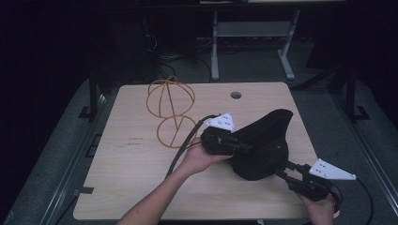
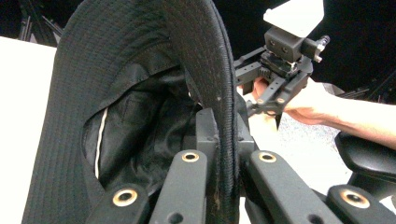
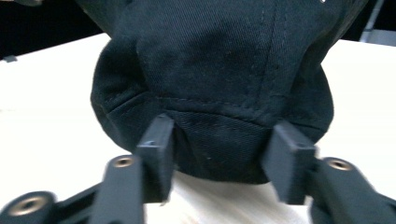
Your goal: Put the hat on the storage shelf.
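Leftmost on the light wooden table, toward its far edge, stands a yellow wire frame of looped rings, well apart from the work. Next comes the person's left hand, carrying the left gripper, whose jaws are pressed together on the brim of a black bucket hat. The left gripper view looks along those jaws: the stitched brim edge runs up between them, pinched tight, with the hat's dark lining open to the left. The hat sits right of the table's middle, its crown resting on the wood and the brim lifted. Farther right, the right gripper meets the hat's near side, held by the right hand at the table's front edge. In the right gripper view its jaws stand spread, one on each side of the brim's lower fold, not clamped.
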`<state>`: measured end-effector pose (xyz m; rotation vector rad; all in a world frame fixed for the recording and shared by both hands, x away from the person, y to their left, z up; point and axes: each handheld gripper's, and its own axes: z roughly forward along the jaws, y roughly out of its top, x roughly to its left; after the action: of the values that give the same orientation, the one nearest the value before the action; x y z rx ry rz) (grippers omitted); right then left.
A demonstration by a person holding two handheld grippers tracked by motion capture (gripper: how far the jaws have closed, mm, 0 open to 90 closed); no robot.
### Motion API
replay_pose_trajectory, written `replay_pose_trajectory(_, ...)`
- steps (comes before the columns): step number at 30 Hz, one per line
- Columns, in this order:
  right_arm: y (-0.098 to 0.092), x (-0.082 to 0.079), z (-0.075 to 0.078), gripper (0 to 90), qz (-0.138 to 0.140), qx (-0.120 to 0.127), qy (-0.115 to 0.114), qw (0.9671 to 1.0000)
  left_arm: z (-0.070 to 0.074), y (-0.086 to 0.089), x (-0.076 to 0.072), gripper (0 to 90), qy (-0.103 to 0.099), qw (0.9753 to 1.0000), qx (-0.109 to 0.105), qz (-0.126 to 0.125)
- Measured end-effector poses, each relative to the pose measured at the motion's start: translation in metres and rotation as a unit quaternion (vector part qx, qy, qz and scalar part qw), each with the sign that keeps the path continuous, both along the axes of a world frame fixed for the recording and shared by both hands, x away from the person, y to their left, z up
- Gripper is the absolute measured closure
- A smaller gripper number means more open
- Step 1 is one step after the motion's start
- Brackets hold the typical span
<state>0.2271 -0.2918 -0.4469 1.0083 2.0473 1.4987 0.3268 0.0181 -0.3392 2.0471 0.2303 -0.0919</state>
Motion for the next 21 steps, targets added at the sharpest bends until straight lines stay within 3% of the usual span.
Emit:
replay_pose_trajectory(4, 0.001, 0.001, 0.0, 75.9, -0.009, -0.003, -0.01, 0.9999, 0.002, 0.002, -0.002, 87.1, -0.009, 0.9999, 0.007, 0.003)
replay_pose_trajectory(7, 0.002, 0.004, 0.005, 81.8, -0.009, -0.008, -0.01, 0.9999, 0.005, 0.006, -0.004, 83.4, -0.027, 0.9994, 0.017, 0.012)
replay_pose_trajectory(10, 0.001, 0.006, 0.009, 82.5, -0.008, -0.01, -0.01, 0.9999, 0.008, 0.01, -0.005, 76.9, -0.037, 0.9987, 0.025, 0.024)
replay_pose_trajectory(12, 0.0, 0.006, 0.012, 82.8, -0.008, -0.011, -0.009, 0.9999, 0.009, 0.014, -0.007, 65.2, -0.05, 0.9972, 0.034, 0.045)
replay_pose_trajectory(13, -0.002, 0.007, 0.014, 83.0, -0.009, -0.006, -0.005, 0.9999, 0.01, 0.021, -0.008, 59.0, -0.047, 0.997, 0.036, 0.05)
replay_pose_trajectory(21, -0.005, 0.007, 0.023, 83.3, -0.009, -0.014, -0.002, 0.9999, 0.01, 0.041, -0.016, 49.7, -0.072, 0.9928, 0.065, 0.07)
